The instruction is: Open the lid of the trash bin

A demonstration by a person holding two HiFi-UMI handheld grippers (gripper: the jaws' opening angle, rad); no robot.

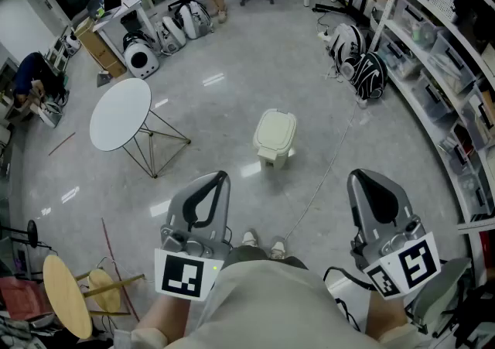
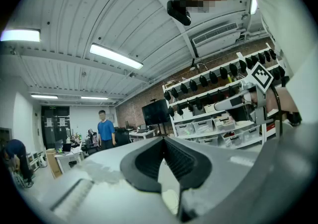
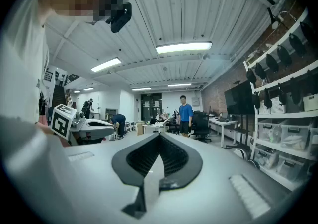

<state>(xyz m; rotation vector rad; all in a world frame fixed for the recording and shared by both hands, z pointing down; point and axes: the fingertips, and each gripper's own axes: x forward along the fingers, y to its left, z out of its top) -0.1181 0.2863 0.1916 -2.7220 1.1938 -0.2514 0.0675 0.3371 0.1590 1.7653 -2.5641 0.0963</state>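
The trash bin (image 1: 274, 137) is small and cream-coloured, and it stands on the grey floor about a stride ahead of the person's shoes (image 1: 263, 244). Its lid lies flat and closed. My left gripper (image 1: 219, 179) is held near the body at lower left, well short of the bin, and its jaws meet at the tips with nothing between them. My right gripper (image 1: 357, 178) is level with it at lower right and is also shut and empty. Both gripper views look up across the room and do not show the bin. The left gripper (image 2: 164, 141) and right gripper (image 3: 159, 136) each show their tips touching.
A white round table (image 1: 120, 113) on wire legs stands left of the bin. A wooden round stool (image 1: 62, 293) is at the near left. A thin cable (image 1: 325, 177) runs across the floor right of the bin. Shelving (image 1: 441, 69) and bags (image 1: 363, 69) line the right side. A person in blue (image 3: 186, 113) stands far off.
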